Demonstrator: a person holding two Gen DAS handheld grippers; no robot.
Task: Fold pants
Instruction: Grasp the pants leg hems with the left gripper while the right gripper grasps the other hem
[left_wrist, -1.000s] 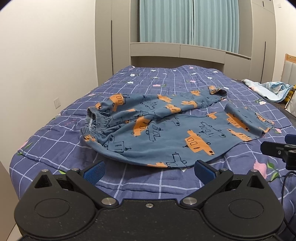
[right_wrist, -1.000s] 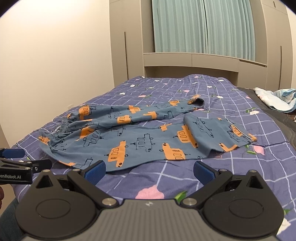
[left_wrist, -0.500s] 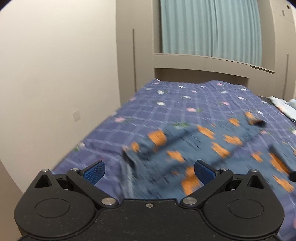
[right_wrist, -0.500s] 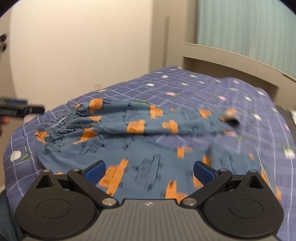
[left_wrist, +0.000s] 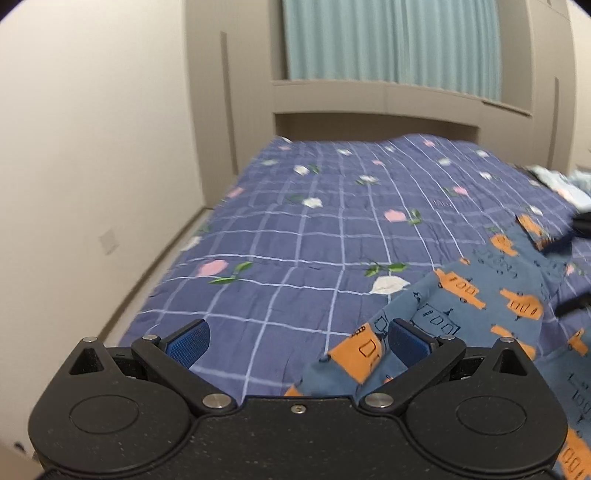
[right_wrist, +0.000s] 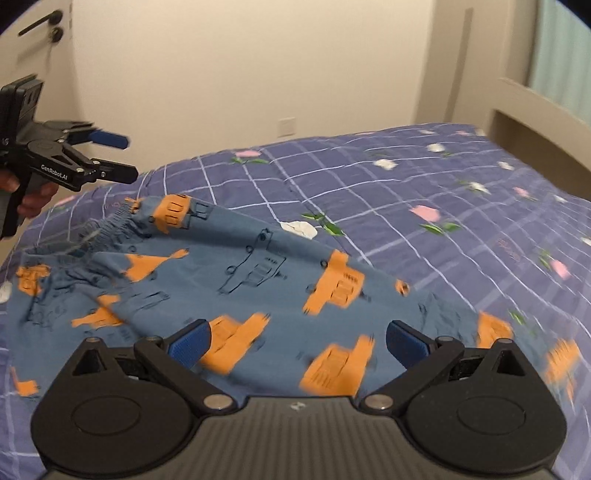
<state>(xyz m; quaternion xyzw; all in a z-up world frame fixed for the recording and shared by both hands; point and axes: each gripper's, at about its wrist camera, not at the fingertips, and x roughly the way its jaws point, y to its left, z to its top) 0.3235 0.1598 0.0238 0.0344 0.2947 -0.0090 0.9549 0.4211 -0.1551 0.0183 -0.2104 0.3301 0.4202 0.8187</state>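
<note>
Pants (right_wrist: 229, 280) lie spread out on the bed (right_wrist: 461, 206), blue with orange trucks, not folded yet. Their long way runs from the stretchy waistband (right_wrist: 92, 236) at one end out toward the legs. The left gripper (left_wrist: 298, 338) hangs just above the waistband corner, and cloth touches its right pad, so it is the nearer claw to that end. The right gripper (right_wrist: 297, 341) hovers over the middle of the pants. Both claws are spread wide and hold nothing.
</note>
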